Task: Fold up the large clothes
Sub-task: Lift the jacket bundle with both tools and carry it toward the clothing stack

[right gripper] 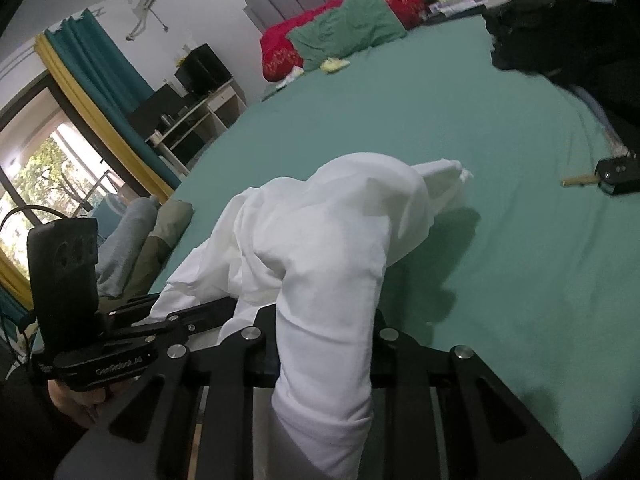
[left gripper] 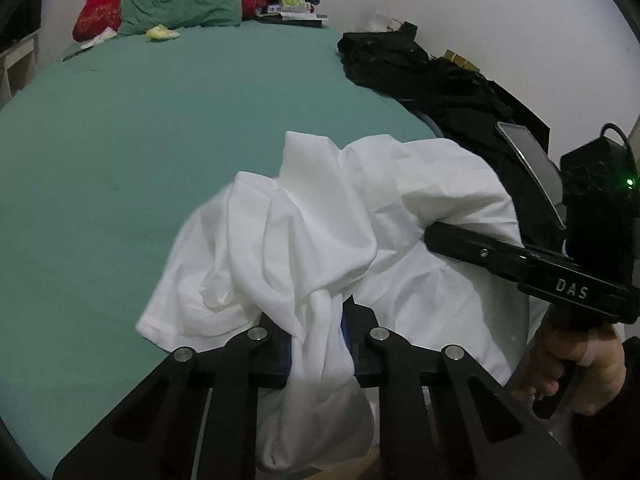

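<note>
A large white garment lies crumpled on the green bed sheet near its front edge. My left gripper is shut on a bunched fold of it, with cloth draped over the jaws. My right gripper is shut on another thick fold of the white garment and holds it raised above the sheet. The right gripper also shows in the left wrist view, to the right, its tip against the cloth. The left gripper shows in the right wrist view at the left.
A green pillow and a red pillow lie at the head of the bed. Black clothes are heaped along the bed's right side by the wall. A small black device lies on the sheet at right. Shelves and a window stand beyond the left side.
</note>
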`<state>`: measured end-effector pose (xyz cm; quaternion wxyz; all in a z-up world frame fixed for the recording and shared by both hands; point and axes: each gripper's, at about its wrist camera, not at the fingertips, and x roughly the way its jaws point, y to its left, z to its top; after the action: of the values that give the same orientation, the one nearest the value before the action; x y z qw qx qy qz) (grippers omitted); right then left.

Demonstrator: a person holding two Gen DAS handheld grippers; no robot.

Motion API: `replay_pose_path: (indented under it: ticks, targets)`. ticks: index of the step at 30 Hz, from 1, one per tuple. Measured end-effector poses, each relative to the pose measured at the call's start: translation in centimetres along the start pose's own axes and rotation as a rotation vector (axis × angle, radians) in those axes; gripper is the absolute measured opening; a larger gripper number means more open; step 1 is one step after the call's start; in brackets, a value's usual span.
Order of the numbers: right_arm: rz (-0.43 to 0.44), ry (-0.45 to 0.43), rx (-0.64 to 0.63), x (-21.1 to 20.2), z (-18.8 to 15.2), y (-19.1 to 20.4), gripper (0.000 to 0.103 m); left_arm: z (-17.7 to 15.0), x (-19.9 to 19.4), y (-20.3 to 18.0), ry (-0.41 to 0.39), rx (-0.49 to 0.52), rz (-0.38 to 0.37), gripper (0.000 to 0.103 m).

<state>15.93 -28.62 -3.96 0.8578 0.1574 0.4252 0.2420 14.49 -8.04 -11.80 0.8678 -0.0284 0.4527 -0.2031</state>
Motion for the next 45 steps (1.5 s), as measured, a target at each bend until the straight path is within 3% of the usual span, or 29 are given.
replay_pose_path:
  ticks: [14, 23, 33, 41, 45]
  targets:
    - [0.003, -0.121, -0.067, -4.0, 1.2, 4.9, 0.022, 0.8, -5.9, 0.5, -0.102, -0.002, -0.033, 0.015]
    - [0.056, -0.194, -0.149, -4.9, 4.4, 10.2, 0.022, 2.0, -12.1, 2.1, -0.236, 0.023, -0.002, 0.015]
    - [0.200, -0.233, -0.272, -0.6, 8.3, 19.9, 0.022, 2.1, -22.0, 9.6, -0.382, 0.004, 0.109, 0.015]
    - [0.364, -0.207, -0.324, 7.0, 9.8, 29.3, 0.022, 1.5, -29.1, 18.8, -0.424, -0.028, 0.263, 0.016]
    - [0.467, -0.179, -0.312, 11.6, 10.2, 34.2, 0.022, 1.3, -33.0, 24.8, -0.425, -0.111, 0.309, 0.016]
